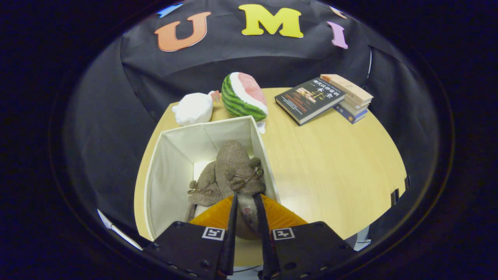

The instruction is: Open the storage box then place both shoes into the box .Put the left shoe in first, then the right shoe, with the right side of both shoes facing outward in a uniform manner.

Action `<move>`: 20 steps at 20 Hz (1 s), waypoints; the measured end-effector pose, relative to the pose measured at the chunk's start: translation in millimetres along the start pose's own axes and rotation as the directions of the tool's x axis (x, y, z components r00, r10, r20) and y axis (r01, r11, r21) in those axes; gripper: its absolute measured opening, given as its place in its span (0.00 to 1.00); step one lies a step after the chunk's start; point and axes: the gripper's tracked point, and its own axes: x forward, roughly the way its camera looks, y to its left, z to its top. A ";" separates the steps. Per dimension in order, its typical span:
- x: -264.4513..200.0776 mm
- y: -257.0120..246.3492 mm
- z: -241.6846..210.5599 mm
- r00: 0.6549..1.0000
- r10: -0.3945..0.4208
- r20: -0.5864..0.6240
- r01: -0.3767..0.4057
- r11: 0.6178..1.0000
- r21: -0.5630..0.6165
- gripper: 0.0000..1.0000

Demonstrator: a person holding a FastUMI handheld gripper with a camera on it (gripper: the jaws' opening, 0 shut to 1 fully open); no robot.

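Note:
The cream fabric storage box (233, 121) stands open on the wooden table (334, 167), just ahead of my fingers. Two brown felt shoes with bow laces are inside it. One shoe (203, 187) lies lower on the box floor, to the left. The other shoe (238, 161) sits beside it against the box's right wall, toe pointing away from me. My gripper (245, 196) is shut on this second shoe, with both fingers pressed on its heel end at the box's near edge. The heel fills the gap between the fingers.
Behind the box lie a white plush (193, 109) and a watermelon-slice plush (245, 95). A dark book (309, 99) and a small stack of books (350, 97) sit at the table's far right.

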 end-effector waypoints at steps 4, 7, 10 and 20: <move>-19.7 6.8 18.5 0.989 0.131 0.075 -0.124 0.988 -0.096 0.53; -46.5 -10.8 29.5 0.971 0.165 0.172 -0.141 0.979 -0.145 0.97; -71.4 -42.1 38.5 0.943 0.169 0.287 -0.134 0.982 -0.136 0.96; -145.3 -149.6 16.5 0.695 0.174 0.697 -0.067 0.982 -0.178 0.96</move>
